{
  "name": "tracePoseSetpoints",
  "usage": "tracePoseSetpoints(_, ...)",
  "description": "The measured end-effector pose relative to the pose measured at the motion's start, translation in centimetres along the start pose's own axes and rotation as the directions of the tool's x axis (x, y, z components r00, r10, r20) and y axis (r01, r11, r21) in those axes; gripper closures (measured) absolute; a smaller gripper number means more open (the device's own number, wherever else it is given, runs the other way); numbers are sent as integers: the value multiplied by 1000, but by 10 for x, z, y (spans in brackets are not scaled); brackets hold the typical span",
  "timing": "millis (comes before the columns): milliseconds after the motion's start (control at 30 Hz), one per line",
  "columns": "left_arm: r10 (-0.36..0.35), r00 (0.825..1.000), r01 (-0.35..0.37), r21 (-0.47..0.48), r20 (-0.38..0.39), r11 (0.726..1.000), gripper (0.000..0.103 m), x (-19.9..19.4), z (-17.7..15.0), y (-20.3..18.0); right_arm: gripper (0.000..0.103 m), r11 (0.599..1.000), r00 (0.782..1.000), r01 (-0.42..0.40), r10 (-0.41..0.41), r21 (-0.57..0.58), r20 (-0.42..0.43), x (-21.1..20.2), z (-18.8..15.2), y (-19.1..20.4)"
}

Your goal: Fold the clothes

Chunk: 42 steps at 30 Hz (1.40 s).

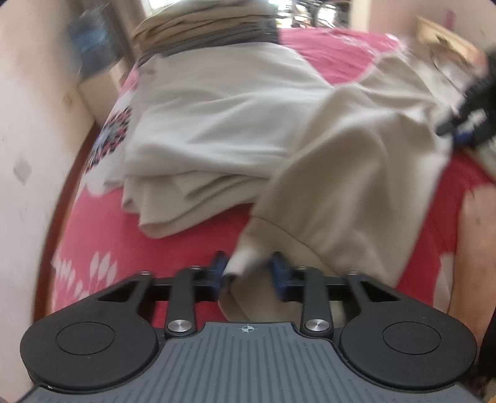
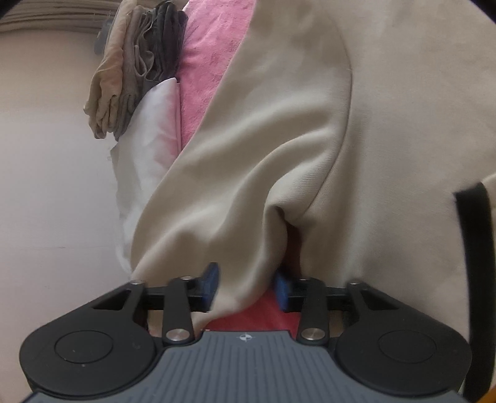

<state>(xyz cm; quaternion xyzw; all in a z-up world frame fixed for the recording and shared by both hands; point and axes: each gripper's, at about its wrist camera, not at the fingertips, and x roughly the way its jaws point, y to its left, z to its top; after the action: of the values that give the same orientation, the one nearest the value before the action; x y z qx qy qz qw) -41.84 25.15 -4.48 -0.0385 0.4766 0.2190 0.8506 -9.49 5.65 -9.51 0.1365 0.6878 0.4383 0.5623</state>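
A cream garment [image 1: 350, 173] lies half lifted over a bed with a pink bedspread [image 1: 102, 235], one loose part of it draped down toward the near edge. The left gripper [image 1: 249, 269] has its two blue-tipped fingers [image 1: 280, 269] set apart on either side of a whitish corner of that cloth; the fabric sits between them, but the frame is smeared with motion and I cannot tell whether they are pinching it or have let it go. Just behind the hanging part sits a folded pile [image 1: 198, 130] of the same pale cloth, resting flat on the bedspread with its layered edge facing the gripper. Farther back, against the wall, there is a stack of clothes [image 1: 204, 28] in tan and grey. At the far right edge of that view the right gripper [image 1: 468, 114] shows as a dark blur touching the garment's upper part. From the right gripper's own camera, the cream garment [image 2: 279, 139] fills most of the view, and a thick fold of it runs down between the blue fingers [image 2: 210, 279], which stand partly apart around it, gathering the cloth. Beside it the pink bedspread [image 2: 207, 71] shows, with the tan and grey stack [image 2: 133, 68] beyond.
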Motion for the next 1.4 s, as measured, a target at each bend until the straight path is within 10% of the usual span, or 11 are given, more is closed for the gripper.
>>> tracePoseSetpoints(67, 13, 1000, -13, 17, -11, 1000, 96, -3, 0, -5, 98, 999, 999, 31, -31, -28, 9, 1, -2, 2)
tracePoseSetpoints(300, 52, 998, -50, 55, -42, 997, 99, -6, -6, -11, 99, 981, 989, 145, -142, -128, 29, -16, -13, 6)
tracePoseSetpoints(567, 62, 994, -53, 102, -88, 993, 92, -11, -8, -7, 95, 990, 994, 105, -105, -99, 8, -18, -10, -4)
tracePoseSetpoints(767, 1, 996, -6, -57, -86, 998, 76, -37, 2, 28, 79, 953, 983, 181, -180, -244, 27, -41, -2, 21)
tracePoseSetpoints(967, -62, 995, 57, -62, -76, 996, 56, -15, 14, 26, 77, 776, 977, 213, -158, -594, 144, -65, -11, 89)
tracePoseSetpoints(1100, -50, 994, 48, -26, -101, 998, 55, 7, 15, 18, 64, 556, 982, 187, -76, -810, 175, -34, -31, 143)
tracePoseSetpoints(1267, -29, 997, 32, 39, -72, 999, 87, 1, 11, 7, 65, 318, 980, 195, -87, -928, 177, 32, -34, 191)
tracePoseSetpoints(1400, 32, 998, -24, 152, -53, 988, 97, -6, 7, -12, 64, 255, 976, 167, -182, -952, 122, 75, -17, 202)
